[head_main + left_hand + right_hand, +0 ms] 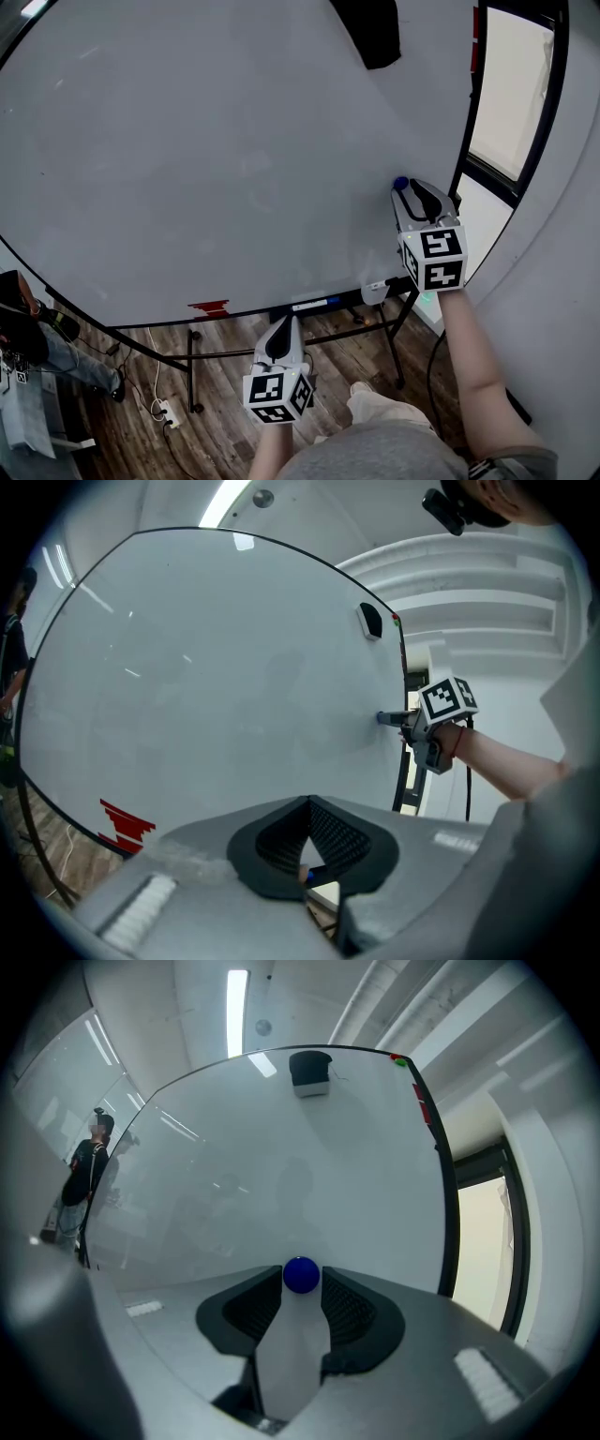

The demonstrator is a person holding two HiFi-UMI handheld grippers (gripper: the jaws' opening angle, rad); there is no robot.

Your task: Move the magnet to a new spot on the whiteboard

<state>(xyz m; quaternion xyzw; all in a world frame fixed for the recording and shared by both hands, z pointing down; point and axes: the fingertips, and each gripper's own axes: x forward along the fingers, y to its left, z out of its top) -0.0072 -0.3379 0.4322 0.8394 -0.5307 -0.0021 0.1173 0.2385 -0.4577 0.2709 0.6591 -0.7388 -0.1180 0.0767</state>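
The blue magnet (301, 1275) is seen on the whiteboard (216, 159), at the right of the head view near the board's edge, between the parted jaws of the right gripper (403, 191), apparently unclamped. The left gripper (307, 803) is held low in the frame, jaws together on nothing. Were the jaws closed off-centre, the round magnet could be squeezed out and dropped. No container is shown
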